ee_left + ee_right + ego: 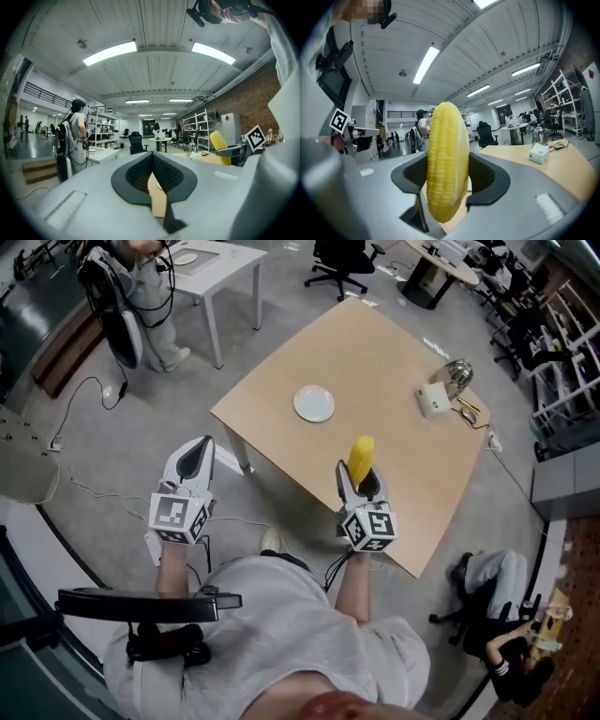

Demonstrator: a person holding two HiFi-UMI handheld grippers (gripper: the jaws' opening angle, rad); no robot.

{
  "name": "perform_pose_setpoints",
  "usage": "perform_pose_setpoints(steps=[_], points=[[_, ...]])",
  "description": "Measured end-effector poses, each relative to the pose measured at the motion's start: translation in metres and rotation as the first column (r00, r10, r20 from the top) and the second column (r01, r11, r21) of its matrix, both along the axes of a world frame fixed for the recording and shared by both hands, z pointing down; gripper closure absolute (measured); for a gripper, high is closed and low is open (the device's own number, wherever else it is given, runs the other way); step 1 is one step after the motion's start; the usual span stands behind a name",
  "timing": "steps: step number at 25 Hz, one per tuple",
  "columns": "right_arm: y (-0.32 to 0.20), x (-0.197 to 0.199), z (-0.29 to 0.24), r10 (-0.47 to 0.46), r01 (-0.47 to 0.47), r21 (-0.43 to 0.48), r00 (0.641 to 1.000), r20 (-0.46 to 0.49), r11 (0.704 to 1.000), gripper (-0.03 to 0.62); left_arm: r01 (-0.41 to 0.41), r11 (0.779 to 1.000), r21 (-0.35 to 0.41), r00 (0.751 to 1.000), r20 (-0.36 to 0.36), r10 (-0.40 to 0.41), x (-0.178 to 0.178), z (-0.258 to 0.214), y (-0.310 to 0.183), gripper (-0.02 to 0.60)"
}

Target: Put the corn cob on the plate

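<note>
In the head view a yellow corn cob stands upright in my right gripper, over the near part of the wooden table. The right gripper view shows the corn cob clamped between the two dark pads, filling the gap of the right gripper. A small white plate lies bare on the table, beyond the cob and a little to its left. My left gripper hangs off the table's left side above the floor. Its tips meet with nothing between them in the left gripper view.
A white box, a metal pot and some pens sit at the table's far right. A person stands by a white table at the back left. Another person sits at the lower right. Cables trail across the floor.
</note>
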State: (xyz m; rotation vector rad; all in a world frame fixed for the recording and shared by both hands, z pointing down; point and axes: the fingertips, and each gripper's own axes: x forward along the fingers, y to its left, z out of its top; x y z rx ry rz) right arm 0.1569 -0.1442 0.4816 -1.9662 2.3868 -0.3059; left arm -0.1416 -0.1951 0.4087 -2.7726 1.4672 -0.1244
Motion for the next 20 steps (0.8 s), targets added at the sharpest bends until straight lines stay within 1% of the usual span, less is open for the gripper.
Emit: perform_pose_setpoints(steps=[7,14,20], points=[[-0.021,0.010,-0.005,0.002,-0.002,0.000,1.000,-0.014,1.000,0.347,-0.036,0.999,-0.015,0.999,-0.013,0.036,0.022,0.005,-0.027,0.563],[-0.029,0.035,0.004,0.043,-0.044,-0.040,0.999,-0.016,0.998,0.347,-0.076,0.996,-0.037,0.997,-0.026,0.075,0.049,0.010,-0.046,0.563],[-0.043,0.035,0.010,0.030,-0.032,-0.059,0.999,-0.037,0.998,0.347,-0.088,0.995,-0.057,0.996,-0.033,0.086,0.056,0.022,-0.059,0.563]])
